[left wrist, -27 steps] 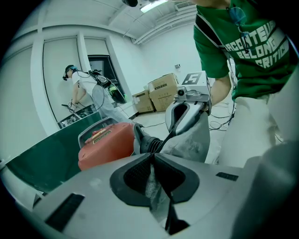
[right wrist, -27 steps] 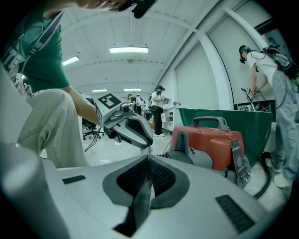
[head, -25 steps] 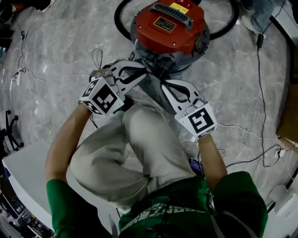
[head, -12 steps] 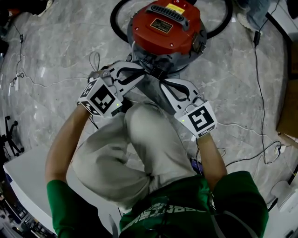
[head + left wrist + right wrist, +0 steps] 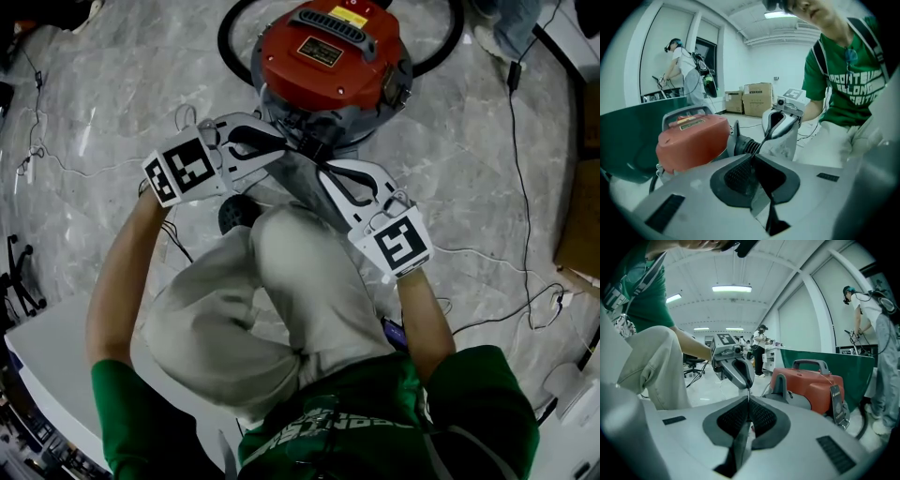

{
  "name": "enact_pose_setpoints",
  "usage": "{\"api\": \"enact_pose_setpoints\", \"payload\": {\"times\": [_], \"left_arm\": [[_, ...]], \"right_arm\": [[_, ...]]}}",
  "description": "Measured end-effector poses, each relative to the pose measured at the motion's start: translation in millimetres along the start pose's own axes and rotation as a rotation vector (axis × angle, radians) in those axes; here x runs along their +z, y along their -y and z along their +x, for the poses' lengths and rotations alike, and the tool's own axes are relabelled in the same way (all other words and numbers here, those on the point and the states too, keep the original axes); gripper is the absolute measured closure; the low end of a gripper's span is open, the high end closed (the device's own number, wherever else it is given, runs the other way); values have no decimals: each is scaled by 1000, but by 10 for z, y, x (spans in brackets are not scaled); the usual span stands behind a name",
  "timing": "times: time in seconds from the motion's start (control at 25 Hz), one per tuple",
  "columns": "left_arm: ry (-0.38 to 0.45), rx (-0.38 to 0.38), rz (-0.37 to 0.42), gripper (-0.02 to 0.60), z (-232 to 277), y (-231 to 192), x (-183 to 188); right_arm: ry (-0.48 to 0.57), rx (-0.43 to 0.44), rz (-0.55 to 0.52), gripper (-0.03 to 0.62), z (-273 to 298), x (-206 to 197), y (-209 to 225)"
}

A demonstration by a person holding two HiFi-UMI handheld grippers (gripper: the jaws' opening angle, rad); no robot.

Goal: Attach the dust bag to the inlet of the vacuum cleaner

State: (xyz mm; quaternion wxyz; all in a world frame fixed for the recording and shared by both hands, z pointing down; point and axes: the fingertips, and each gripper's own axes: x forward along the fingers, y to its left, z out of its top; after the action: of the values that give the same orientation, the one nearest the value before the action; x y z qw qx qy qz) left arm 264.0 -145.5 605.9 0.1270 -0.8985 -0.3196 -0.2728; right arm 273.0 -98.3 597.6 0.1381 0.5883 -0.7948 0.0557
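The red vacuum cleaner [image 5: 328,52] stands on the floor in front of my knee, its grey body and black ribbed inlet [image 5: 745,146] facing me. The grey dust bag [image 5: 298,183] hangs just below the inlet, stretched between both grippers. My left gripper [image 5: 287,150] comes in from the left and is shut on the bag's edge, with a thin grey fold [image 5: 761,206] pinched between its pads. My right gripper [image 5: 322,171] reaches up from the right and is shut on the bag's other edge [image 5: 740,441]. In the gripper views each gripper [image 5: 752,157] [image 5: 749,401] faces the other, tips nearly touching.
A black hose [image 5: 234,42] loops behind the vacuum. Thin cables [image 5: 525,187] trail over the marble floor. My bent knee [image 5: 281,281] fills the middle, a white box [image 5: 47,347] sits at lower left. A dark round part [image 5: 239,214] shows under the left gripper. A green partition [image 5: 825,357] stands behind.
My left hand has swung up and to the left, turning its marker cube, while its jaws stay on the bag. The right gripper has barely moved.
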Motion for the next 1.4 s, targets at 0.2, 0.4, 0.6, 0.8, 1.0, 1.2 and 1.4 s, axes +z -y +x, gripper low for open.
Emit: {"api": "enact_pose_setpoints", "payload": {"times": [0.2, 0.4, 0.6, 0.8, 1.0, 1.2, 1.4], "left_arm": [[-47, -95, -13, 566, -25, 45, 9], [-46, -87, -13, 571, -37, 52, 6], [-48, -55, 15, 571, 16, -26, 64], [-46, -53, 45, 571, 66, -128, 126], [-44, -38, 66, 569, 109, -216, 128], [-48, -50, 99, 568, 138, -277, 142], [-19, -49, 102, 568, 116, -296, 137]], "right_arm": [[5, 2, 36, 579, -4, 2, 30], [35, 0, 58, 579, 14, 6, 84], [58, -18, 104, 579, -12, -10, 184], [55, -51, 136, 579, -22, -41, 298], [39, -66, 147, 577, -12, -96, 366], [40, -75, 142, 577, -10, -76, 368], [48, -84, 148, 577, 8, -54, 374]]}}
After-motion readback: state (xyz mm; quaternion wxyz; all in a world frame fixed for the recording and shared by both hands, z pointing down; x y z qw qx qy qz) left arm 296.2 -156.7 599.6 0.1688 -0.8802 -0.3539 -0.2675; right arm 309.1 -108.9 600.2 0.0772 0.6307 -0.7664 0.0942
